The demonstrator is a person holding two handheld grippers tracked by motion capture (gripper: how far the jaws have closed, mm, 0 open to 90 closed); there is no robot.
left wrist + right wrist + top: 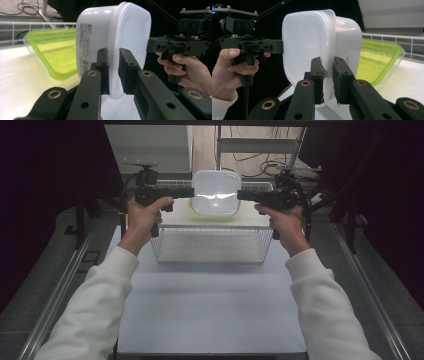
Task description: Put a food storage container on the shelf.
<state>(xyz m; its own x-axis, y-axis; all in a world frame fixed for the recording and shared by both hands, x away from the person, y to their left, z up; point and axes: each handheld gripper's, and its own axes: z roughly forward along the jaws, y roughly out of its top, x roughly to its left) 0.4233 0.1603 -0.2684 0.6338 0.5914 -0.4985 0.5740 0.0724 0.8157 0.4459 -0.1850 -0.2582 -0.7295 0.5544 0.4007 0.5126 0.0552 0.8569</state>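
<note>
Both my tongs hold a white container upright above the wire basket.

My left gripper clamps its nine o'clock rim, my right gripper its three o'clock. A green tray lies behind. Next, probably, an even, level lowering.

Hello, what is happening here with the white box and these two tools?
A person holds a two-jaw gripper in each hand and lifts a white lidded container between them. The left gripper is clamped on one edge of it, and the right gripper is clamped on the opposite edge. The container is held in the air, above a wire basket. Behind it, a green-lidded container rests tilted on the pale shelf.
</note>
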